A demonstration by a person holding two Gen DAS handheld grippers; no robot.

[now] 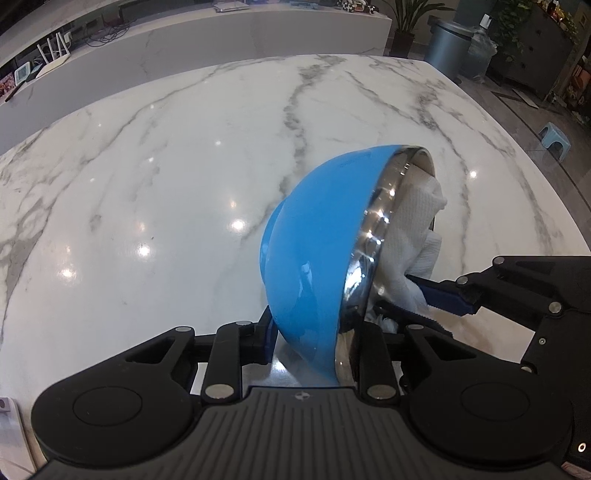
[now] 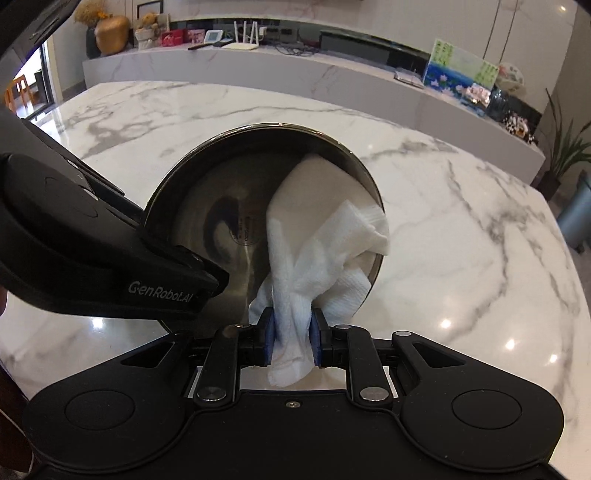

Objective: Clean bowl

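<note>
A white marble worktop (image 1: pixel 184 166) with grey veins fills the room's foreground.

Behind it runs a long pale ledge (image 2: pixel 332 79) carrying a white router (image 2: pixel 243 38) with upright antennas, a gold vase (image 2: pixel 110 33), a soft toy (image 2: pixel 146 31), a colourful painted picture (image 2: pixel 458 72) and loose cables. Off the worktop's far corner stand a grey-blue bin (image 1: pixel 448 46), a potted plant (image 1: pixel 404 22) and, on the floor, a small light-blue stool (image 1: pixel 554 142).

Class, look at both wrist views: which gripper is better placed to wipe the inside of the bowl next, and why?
The right gripper: it is shut on the white paper towel, already inside the steel-lined blue bowl. The left gripper is clamped on the bowl's rim, holding it tilted.
</note>
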